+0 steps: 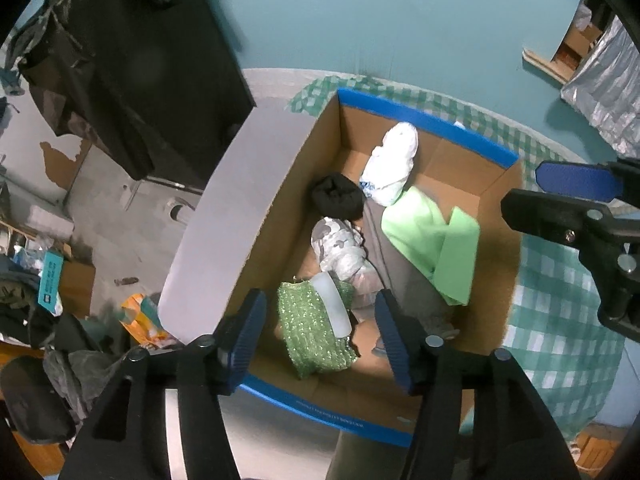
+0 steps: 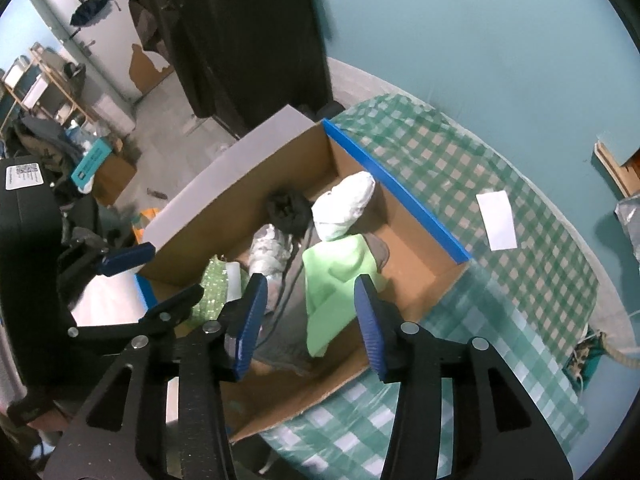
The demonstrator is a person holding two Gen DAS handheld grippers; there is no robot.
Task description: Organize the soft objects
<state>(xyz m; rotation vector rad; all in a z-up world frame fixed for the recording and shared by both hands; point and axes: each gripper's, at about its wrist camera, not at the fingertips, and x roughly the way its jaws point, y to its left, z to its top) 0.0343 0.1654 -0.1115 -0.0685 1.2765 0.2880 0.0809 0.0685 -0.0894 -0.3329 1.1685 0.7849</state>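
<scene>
1. Soft objects sit inside the cardboard box (image 1: 460, 344) on the checked tablecloth (image 2: 500, 184): light green cloth (image 1: 432, 240), white bundle (image 1: 390, 164), black bundle (image 1: 338, 196), sparkly green cloth (image 1: 310, 328), grey garment (image 2: 280, 344).
2. Left gripper (image 1: 320, 340) wide open, empty, above the box's near end.
3. Right gripper (image 2: 310, 320) wide open, empty, over the light green cloth.
4. Risk: items overlap, so a grab may drag a neighbour out.
5. Risk: tongs close together; they could collide or catch the box wall and shift it.

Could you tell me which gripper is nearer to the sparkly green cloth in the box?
Left. The left gripper hangs open right over the sparkly green cloth; the right gripper is open farther off, above the light green cloth.
</scene>
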